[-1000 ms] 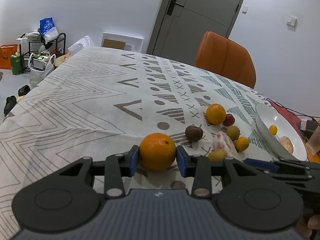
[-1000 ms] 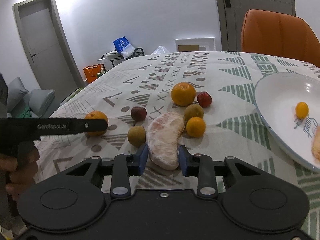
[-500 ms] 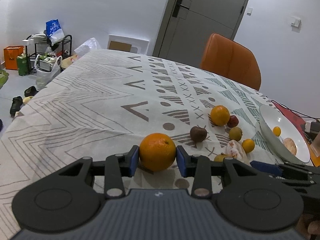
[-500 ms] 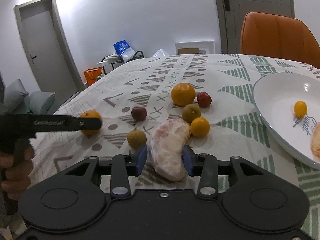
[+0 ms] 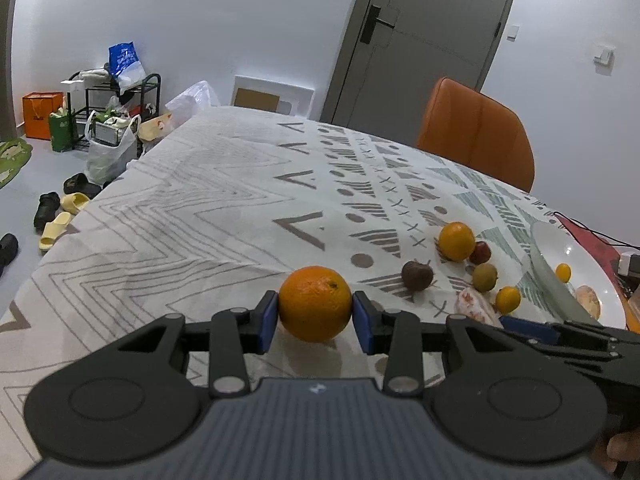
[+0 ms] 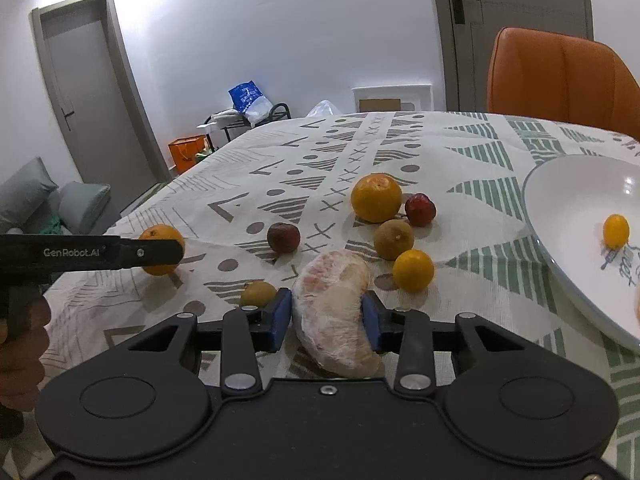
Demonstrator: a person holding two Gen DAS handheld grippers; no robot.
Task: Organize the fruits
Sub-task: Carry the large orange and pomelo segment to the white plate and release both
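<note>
Fruits lie scattered left of the white plate. The left gripper clasps a firm, round orange at its widest girth; the right gripper pinches a soft peeled pomelo segment, likely bruised by squeezing. Bare tablecloth far from the plate gives moving room.

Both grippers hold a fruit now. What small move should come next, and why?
Probably carry the right gripper rightward toward the white plate: its pads are shut on the peeled pomelo segment, and the plate, already holding a kumquat, lies close on its right. The left gripper, shut on an orange, sits farther away.
</note>
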